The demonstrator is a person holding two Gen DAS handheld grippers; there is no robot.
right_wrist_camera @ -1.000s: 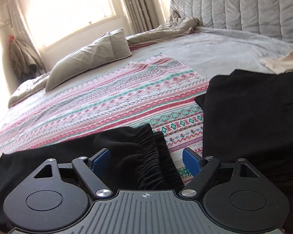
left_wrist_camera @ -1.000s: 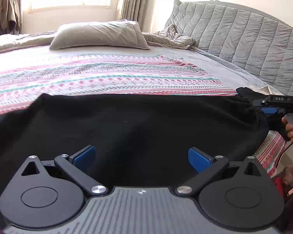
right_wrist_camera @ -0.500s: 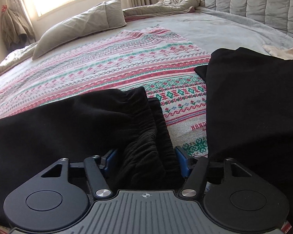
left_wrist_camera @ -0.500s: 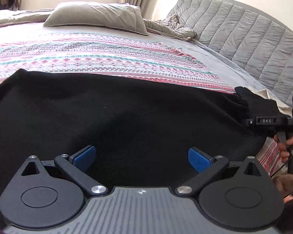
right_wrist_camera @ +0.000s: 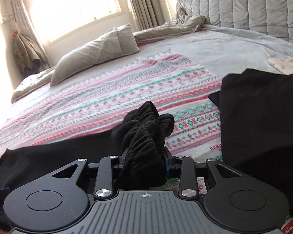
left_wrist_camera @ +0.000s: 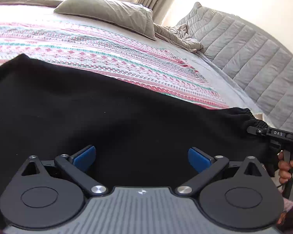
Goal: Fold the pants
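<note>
pants: black pants (left_wrist_camera: pixel 127 117) spread flat across the near side of the bed (right_wrist_camera: pixel 234 44), on top of a striped patterned blanket (left_wrist_camera: pixel 107 58)
waistband: the gathered elastic end (right_wrist_camera: pixel 144 132) is bunched up and lifted off the blanket
right tool: right tool (right_wrist_camera: pixel 145 159) is clamped onto that waistband; its jaws have just been closing, fabric squeezed between the blue pads
left tool: left tool (left_wrist_camera: pixel 142 156) hangs just over the flat part of the pants, blue pads spread wide, nothing pinched
other stuff: second black garment (right_wrist_camera: pixel 263 117) lying to the right on the bed, grey pillow (right_wrist_camera: pixel 99 52) further back, quilted headboard (left_wrist_camera: pixel 254 58)
person: fingers (left_wrist_camera: pixel 285 167) wrapped around the right tool's handle
</note>
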